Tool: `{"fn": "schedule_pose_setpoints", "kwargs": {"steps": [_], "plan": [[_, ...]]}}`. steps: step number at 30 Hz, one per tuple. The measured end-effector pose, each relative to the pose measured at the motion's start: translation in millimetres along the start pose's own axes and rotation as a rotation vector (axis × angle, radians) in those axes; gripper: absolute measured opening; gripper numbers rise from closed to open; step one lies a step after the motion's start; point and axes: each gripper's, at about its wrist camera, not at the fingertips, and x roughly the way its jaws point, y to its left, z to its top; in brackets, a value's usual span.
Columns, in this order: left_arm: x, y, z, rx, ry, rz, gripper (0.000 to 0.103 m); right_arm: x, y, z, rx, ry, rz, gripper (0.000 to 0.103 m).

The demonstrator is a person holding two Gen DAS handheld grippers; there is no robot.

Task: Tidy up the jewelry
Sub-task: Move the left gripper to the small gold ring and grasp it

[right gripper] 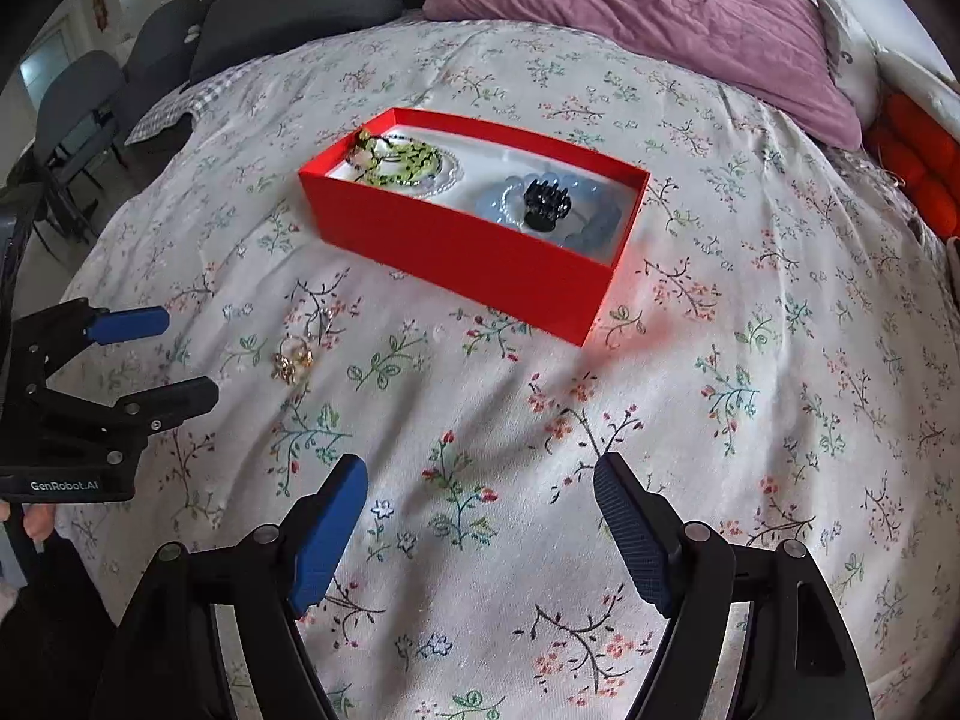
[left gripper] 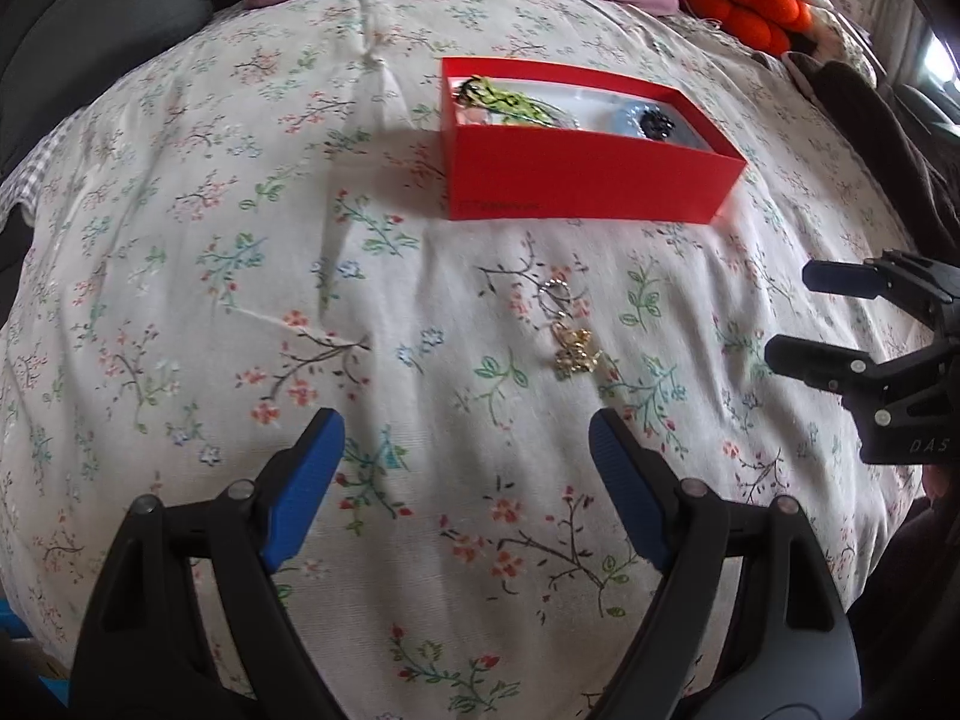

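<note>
We see a bed under a floral cover [left gripper: 240, 300], with a red box [right gripper: 474, 252] standing open on it. Inside the box, at one end, lie a green beaded piece [right gripper: 402, 159] and a clear bead bracelet [right gripper: 441, 180]; at the other end a pale blue bead bracelet [right gripper: 591, 222] rings a small black claw clip [right gripper: 545, 204].

The piece still outside is a gold charm on a ring [left gripper: 567, 336], lying flat on the cover, near the box's long front wall but apart from it. From the left wrist view, it sits ahead of the left gripper [left gripper: 465, 480], slightly toward the right-hand finger, clear of both blue pads [left gripper: 306, 492]. The left gripper's jaws are spread wide with only bedcover between them.

From the right wrist view, the right gripper [right gripper: 480, 534] is likewise spread, nothing between its fingers, pointing down at bare cover. The charm lies well off to its left, closer to the left gripper than to the right one. The box is ahead of the right gripper, well apart from it.

A mauve pillow [right gripper: 648, 18] lies beyond the box, and something orange [left gripper: 744, 0] beside it.
</note>
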Motion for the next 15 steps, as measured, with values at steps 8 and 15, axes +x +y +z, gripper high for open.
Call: {"fn": "schedule_pose_setpoints", "kwargs": {"steps": [8, 15], "plan": [[8, -11, 1, -0.002, -0.012, -0.09, 0.074, 10, -7, -8, 0.005, 0.029, -0.004, 0.079], [18, -27, 6, 0.002, -0.008, -0.136, 0.045, 14, -6, -6, -0.003, 0.034, 0.0, 0.079]]}}
